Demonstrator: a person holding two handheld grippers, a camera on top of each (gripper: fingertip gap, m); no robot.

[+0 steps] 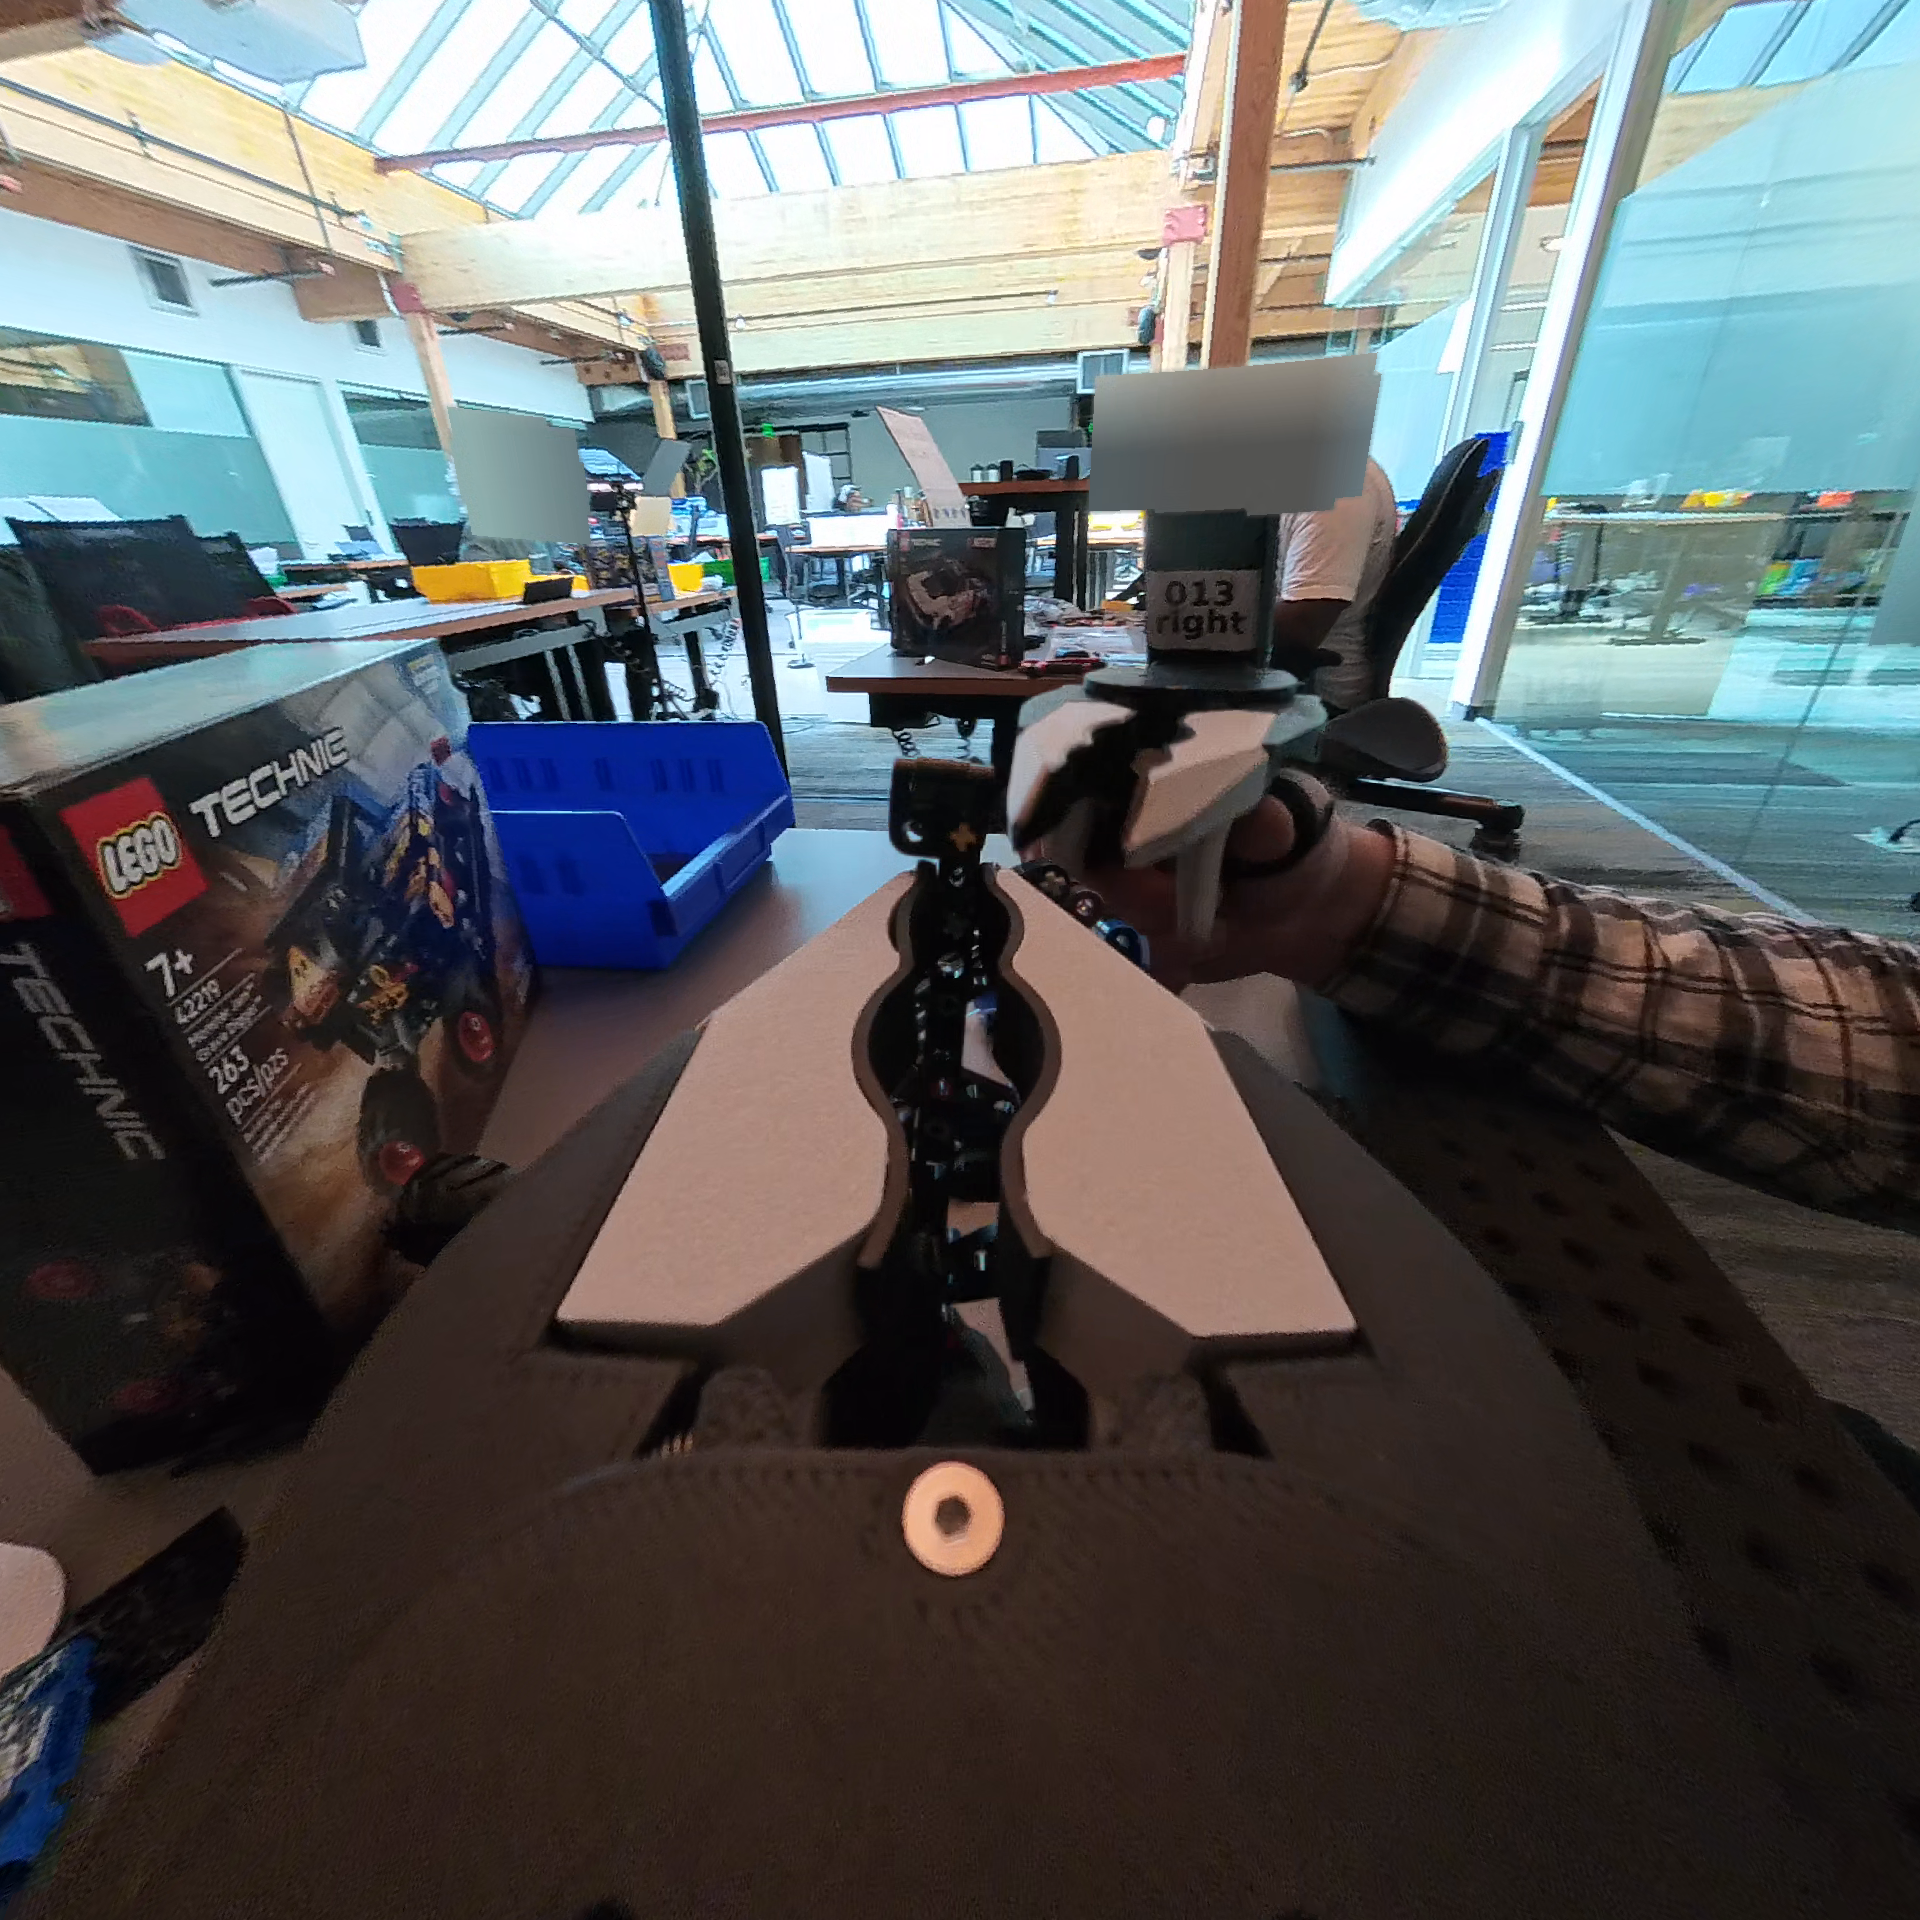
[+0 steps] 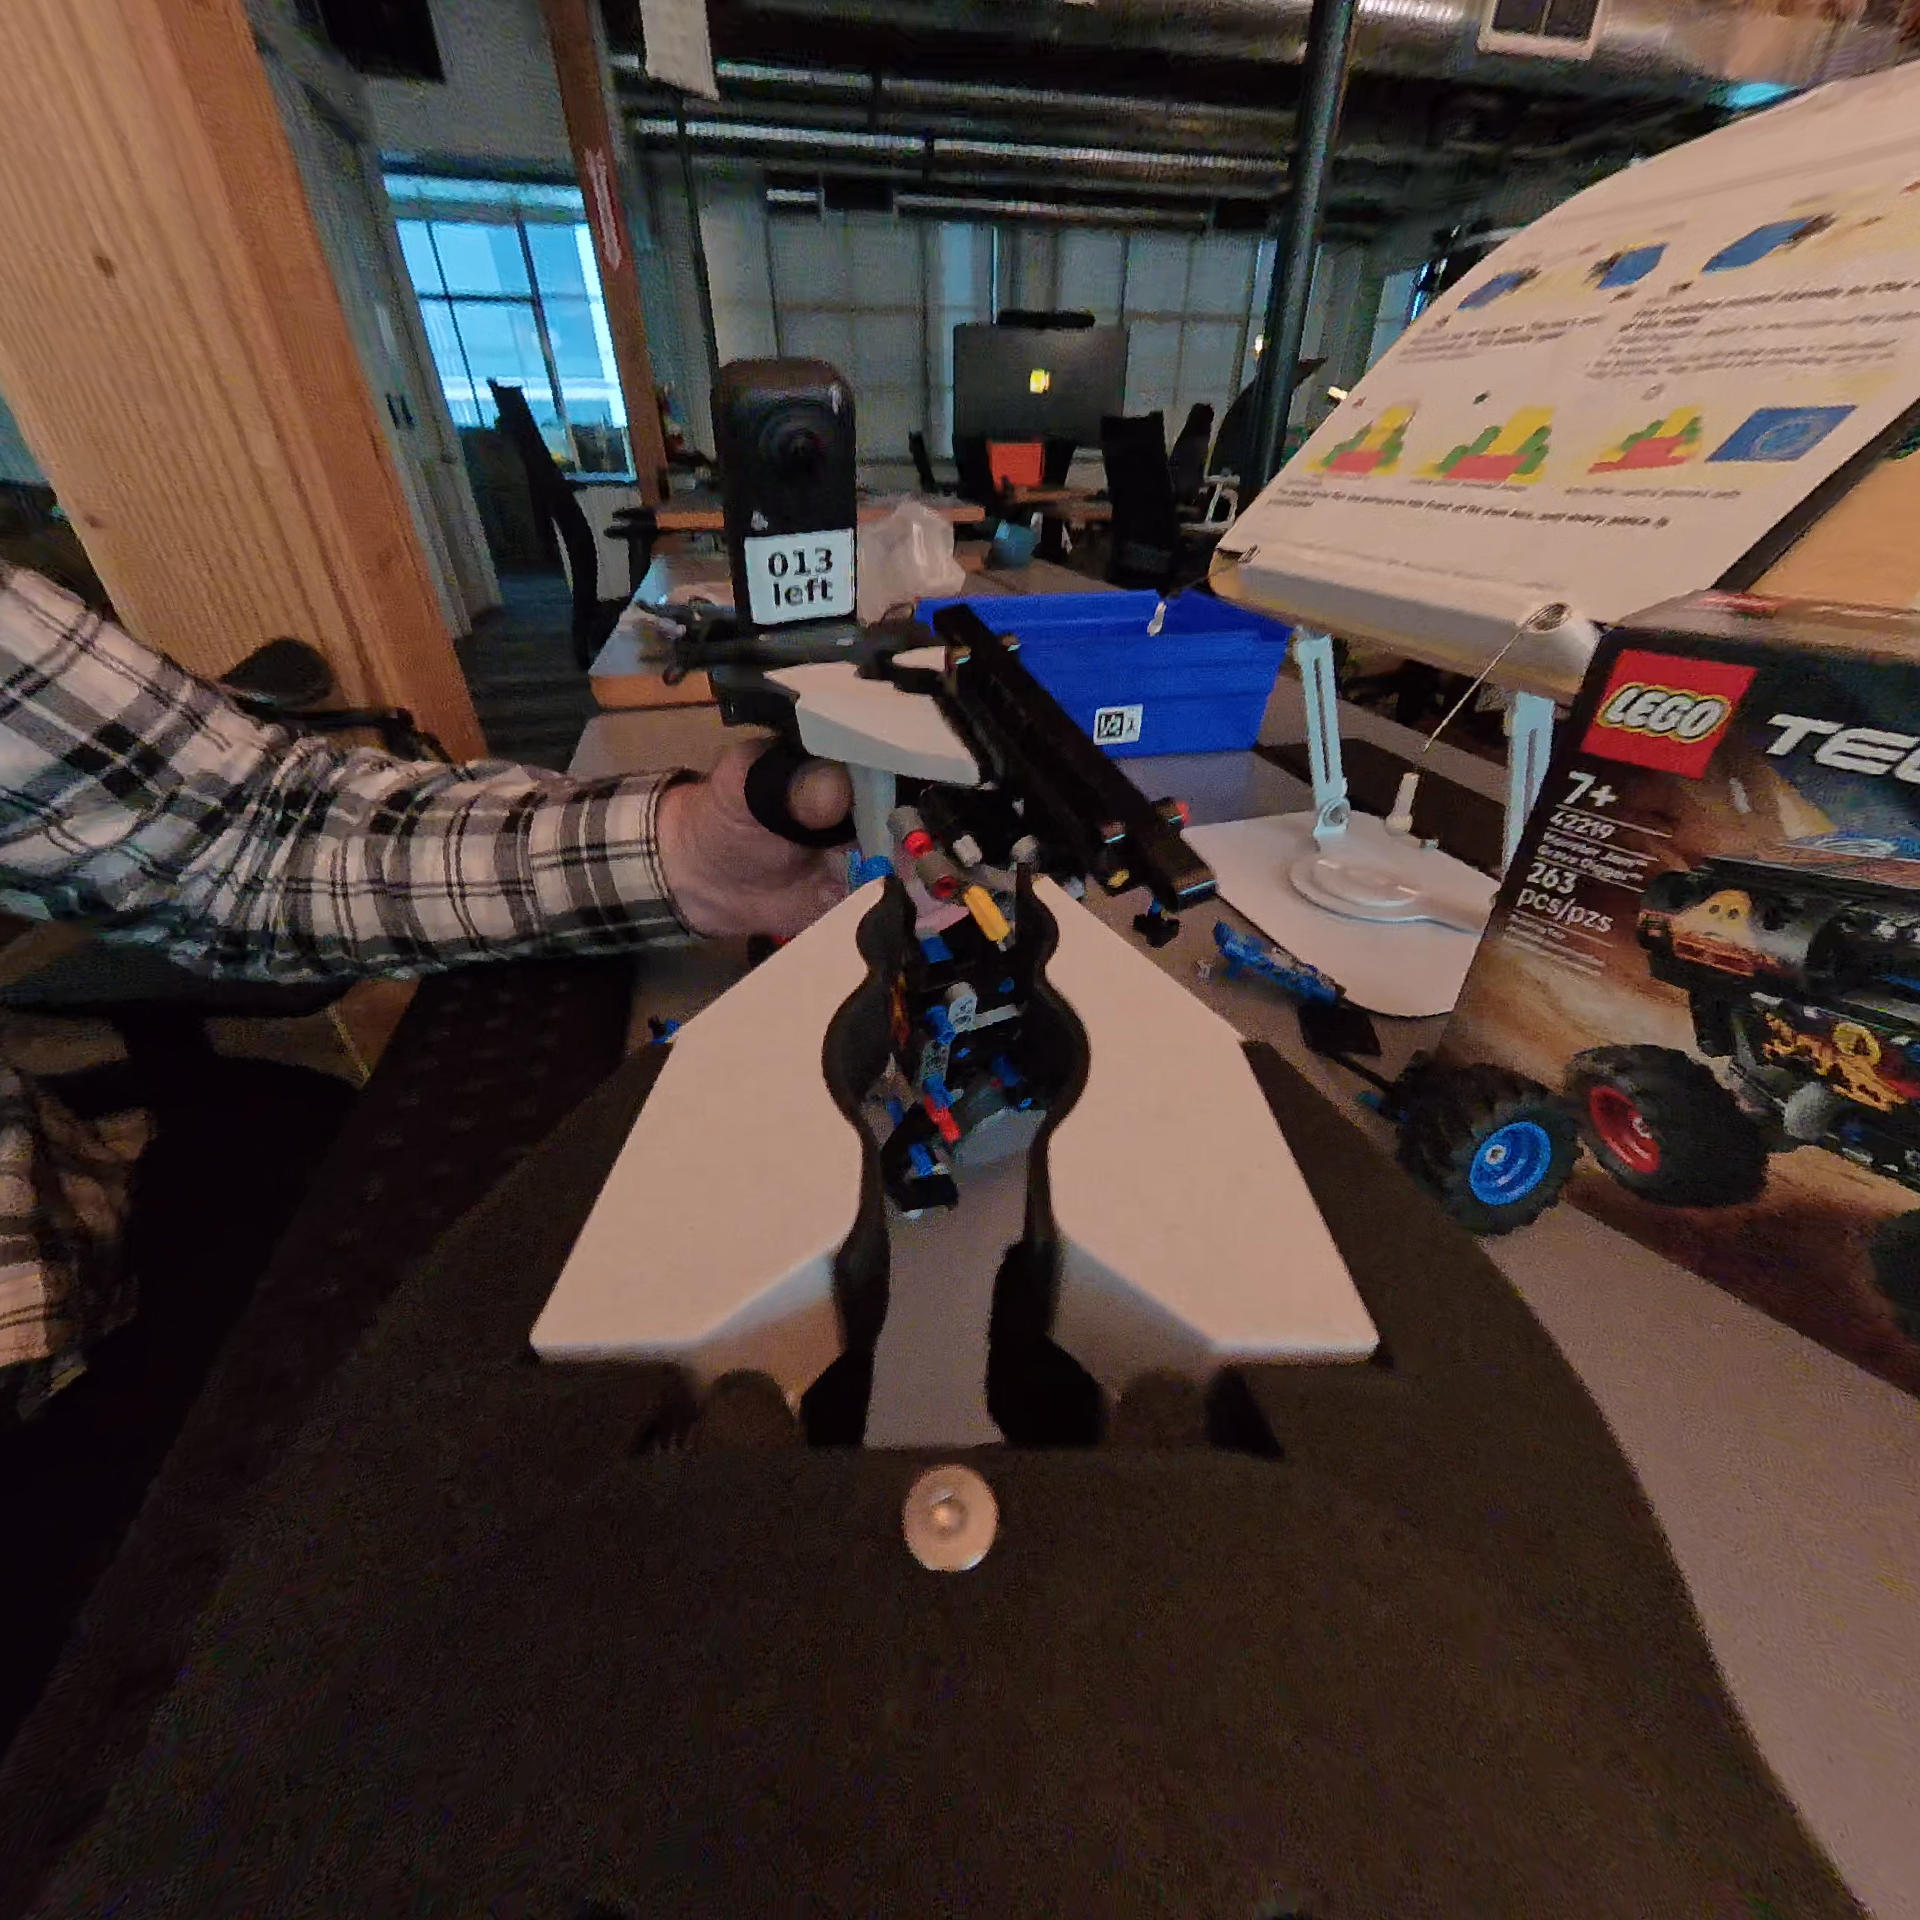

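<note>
My left gripper (image 1: 956, 883) is shut on a long black brick-built frame (image 1: 940, 821) that runs between its white fingers and sticks out past the tips. In the right wrist view the left gripper (image 2: 966, 727) holds that frame (image 2: 1081, 790) slanting down to the right, above the table. My right gripper (image 2: 956, 894) is shut on a small grey assembly with blue, red and yellow pins (image 2: 966, 1070), right below the frame's lower end. The right gripper (image 1: 1143, 779) also shows in the left wrist view, just right of the frame's tip. A hand in a plaid sleeve (image 1: 1558, 997) holds it.
A toy set box (image 1: 260, 987) stands at the left, with a loose black tyre (image 1: 447, 1195) beside it. A blue bin (image 1: 623, 831) sits behind. In the right wrist view an instruction sheet on a white stand (image 2: 1558, 416) leans over the box (image 2: 1714, 935). A loose blue piece (image 2: 1268, 961) lies on the table. My right fingertips sit around 4 cm from my left ones.
</note>
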